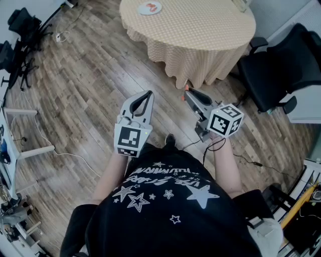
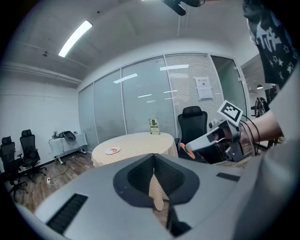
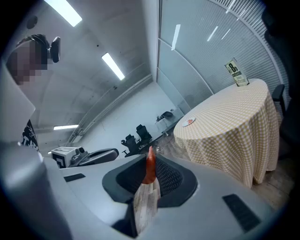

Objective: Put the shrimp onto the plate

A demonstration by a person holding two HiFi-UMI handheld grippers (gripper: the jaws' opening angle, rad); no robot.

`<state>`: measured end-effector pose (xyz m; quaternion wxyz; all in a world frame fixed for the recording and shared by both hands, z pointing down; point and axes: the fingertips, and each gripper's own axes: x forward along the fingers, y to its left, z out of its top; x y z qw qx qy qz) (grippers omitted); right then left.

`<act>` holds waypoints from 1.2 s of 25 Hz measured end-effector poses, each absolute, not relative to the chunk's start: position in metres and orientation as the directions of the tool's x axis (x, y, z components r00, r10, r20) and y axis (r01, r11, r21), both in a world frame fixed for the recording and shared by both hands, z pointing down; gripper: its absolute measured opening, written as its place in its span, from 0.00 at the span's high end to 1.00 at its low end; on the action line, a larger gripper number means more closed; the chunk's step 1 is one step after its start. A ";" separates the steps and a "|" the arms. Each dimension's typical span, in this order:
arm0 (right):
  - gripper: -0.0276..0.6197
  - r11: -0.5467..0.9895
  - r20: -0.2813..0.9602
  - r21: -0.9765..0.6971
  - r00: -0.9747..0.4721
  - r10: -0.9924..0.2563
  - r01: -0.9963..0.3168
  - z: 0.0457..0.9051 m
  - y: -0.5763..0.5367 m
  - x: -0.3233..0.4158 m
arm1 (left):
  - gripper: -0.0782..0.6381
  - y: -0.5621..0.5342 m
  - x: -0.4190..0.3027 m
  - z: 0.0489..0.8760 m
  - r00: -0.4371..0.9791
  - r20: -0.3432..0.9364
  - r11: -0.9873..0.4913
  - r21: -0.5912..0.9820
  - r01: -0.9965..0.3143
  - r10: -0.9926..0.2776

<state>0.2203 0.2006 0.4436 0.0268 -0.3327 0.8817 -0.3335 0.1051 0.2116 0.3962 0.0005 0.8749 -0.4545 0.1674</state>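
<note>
- While held well apart from the table (image 1: 200, 35), the shrimp (image 3: 150, 166) is clamped between the right gripper's (image 1: 186, 93) jaws.
- The left gripper's (image 1: 148, 94) jaws are pressed together, empty.
- The plate (image 1: 149, 8) is seen near the table's edge.

We see a round table (image 1: 200, 35) under a beige checked cloth (image 1: 175, 55), standing on a wood-plank floor (image 1: 90, 85). On the table: a white plate (image 1: 150, 8) with red-orange bits near the rim, and an upright sign card (image 2: 154, 126) well apart from it.
</note>
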 end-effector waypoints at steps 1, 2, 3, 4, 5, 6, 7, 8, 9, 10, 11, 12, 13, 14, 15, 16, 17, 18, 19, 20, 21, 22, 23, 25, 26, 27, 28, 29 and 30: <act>0.85 0.553 0.176 -0.609 -0.776 -0.605 -0.569 0.443 0.200 0.222 | 0.88 0.212 0.106 0.395 0.530 0.294 -0.586 -0.151 -0.796 -0.795; 0.85 0.551 0.176 -0.611 -0.776 -0.606 -0.569 0.443 0.200 0.222 | 0.88 0.212 0.106 0.394 0.530 0.294 -0.586 -0.151 -0.796 -0.796; 0.85 0.551 0.176 -0.612 -0.777 -0.605 -0.568 0.442 0.199 0.223 | 0.88 0.213 0.106 0.393 0.529 0.294 -0.585 -0.151 -0.797 -0.796; 0.85 0.553 0.175 -0.611 -0.778 -0.603 -0.567 0.441 0.199 0.222 | 0.88 0.213 0.106 0.392 0.528 0.292 -0.583 -0.151 -0.798 -0.797; 0.85 0.557 0.175 -0.608 -0.780 -0.601 -0.566 0.440 0.199 0.221 | 0.88 0.213 0.104 0.391 0.526 0.291 -0.581 -0.151 -0.800 -0.799; 0.85 0.562 0.174 -0.604 -0.781 -0.599 -0.565 0.439 0.198 0.219 | 0.88 0.214 0.102 0.390 0.523 0.289 -0.578 -0.149 -0.803 -0.802; 0.85 0.566 0.174 -0.600 -0.783 -0.597 -0.565 0.438 0.197 0.217 | 0.88 0.214 0.100 0.389 0.520 0.287 -0.573 -0.145 -0.806 -0.804; 0.85 0.570 0.174 -0.596 -0.784 -0.596 -0.565 0.436 0.197 0.215 | 0.88 0.215 0.098 0.388 0.518 0.286 -0.570 -0.139 -0.810 -0.806; 0.85 0.572 0.174 -0.595 -0.785 -0.594 -0.565 0.435 0.197 0.213 | 0.88 0.216 0.096 0.388 0.517 0.284 -0.567 -0.132 -0.813 -0.807; 0.85 0.574 0.174 -0.595 -0.787 -0.592 -0.563 0.434 0.198 0.210 | 0.88 0.217 0.094 0.387 0.517 0.282 -0.566 -0.125 -0.815 -0.808; 0.85 0.576 0.174 -0.596 -0.790 -0.588 -0.560 0.433 0.199 0.207 | 0.88 0.219 0.093 0.387 0.518 0.280 -0.565 -0.120 -0.816 -0.808; 0.85 0.579 0.174 -0.595 -0.793 -0.584 -0.557 0.432 0.201 0.204 | 0.88 0.220 0.091 0.387 0.520 0.278 -0.566 -0.117 -0.816 -0.808; 0.85 0.582 0.175 -0.594 -0.796 -0.580 -0.555 0.432 0.202 0.201 | 0.88 0.221 0.089 0.386 0.521 0.277 -0.566 -0.116 -0.816 -0.808; 0.85 0.584 0.176 -0.593 -0.797 -0.577 -0.554 0.431 0.202 0.199 | 0.88 0.221 0.087 0.386 0.521 0.275 -0.565 -0.116 -0.817 -0.808; 0.85 0.585 0.175 -0.593 -0.798 -0.577 -0.553 0.431 0.202 0.197 | 0.88 0.220 0.085 0.385 0.520 0.274 -0.565 -0.116 -0.817 -0.809; 0.85 0.586 0.173 -0.593 -0.798 -0.577 -0.552 0.430 0.201 0.196 | 0.88 0.219 0.084 0.385 0.519 0.274 -0.564 -0.117 -0.818 -0.810; 0.85 0.587 0.169 -0.593 -0.798 -0.578 -0.551 0.429 0.199 0.196 | 0.88 0.218 0.084 0.385 0.517 0.275 -0.562 -0.117 -0.818 -0.810; 0.85 0.590 0.165 -0.592 -0.799 -0.579 -0.550 0.429 0.198 0.197 | 0.88 0.218 0.084 0.385 0.516 0.277 -0.562 -0.118 -0.819 -0.811; 0.85 0.593 0.163 -0.589 -0.799 -0.578 -0.549 0.428 0.197 0.197 | 0.88 0.217 0.084 0.386 0.515 0.279 -0.562 -0.118 -0.819 -0.810; 0.85 0.595 0.165 -0.587 -0.801 -0.576 -0.549 0.428 0.197 0.198 | 0.88 0.217 0.084 0.387 0.516 0.282 -0.562 -0.117 -0.819 -0.809; 0.85 0.596 0.169 -0.586 -0.801 -0.574 -0.550 0.428 0.198 0.198 | 0.88 0.218 0.085 0.388 0.519 0.283 -0.565 -0.113 -0.817 -0.807; 0.85 0.596 0.171 -0.584 -0.802 -0.573 -0.551 0.428 0.198 0.198 | 0.88 0.218 0.086 0.389 0.526 0.280 -0.571 -0.106 -0.814 -0.803; 0.85 0.597 0.172 -0.582 -0.801 -0.573 -0.552 0.429 0.198 0.198 | 0.88 0.218 0.087 0.388 0.538 0.273 -0.579 -0.096 -0.809 -0.797; 0.85 0.597 0.176 -0.578 -0.799 -0.574 -0.556 0.429 0.198 0.200 | 0.88 0.220 0.091 0.387 0.563 0.258 -0.598 -0.081 -0.798 -0.786; 0.85 0.596 0.178 -0.576 -0.798 -0.576 -0.559 0.429 0.198 0.202 | 0.88 0.220 0.092 0.387 0.567 0.256 -0.601 -0.080 -0.795 -0.783; 0.85 0.595 0.179 -0.576 -0.797 -0.577 -0.560 0.429 0.198 0.205 | 0.88 0.219 0.093 0.388 0.565 0.258 -0.600 -0.080 -0.796 -0.784; 0.85 0.595 0.179 -0.577 -0.797 -0.577 -0.560 0.430 0.198 0.209 | 0.88 0.219 0.094 0.390 0.559 0.263 -0.595 -0.078 -0.800 -0.786; 0.85 0.594 0.180 -0.579 -0.798 -0.575 -0.558 0.431 0.198 0.213 | 0.88 0.219 0.094 0.392 0.551 0.269 -0.587 -0.073 -0.806 -0.790; 0.85 0.594 0.181 -0.581 -0.800 -0.572 -0.556 0.432 0.198 0.218 | 0.88 0.218 0.094 0.394 0.542 0.274 -0.578 -0.067 -0.813 -0.794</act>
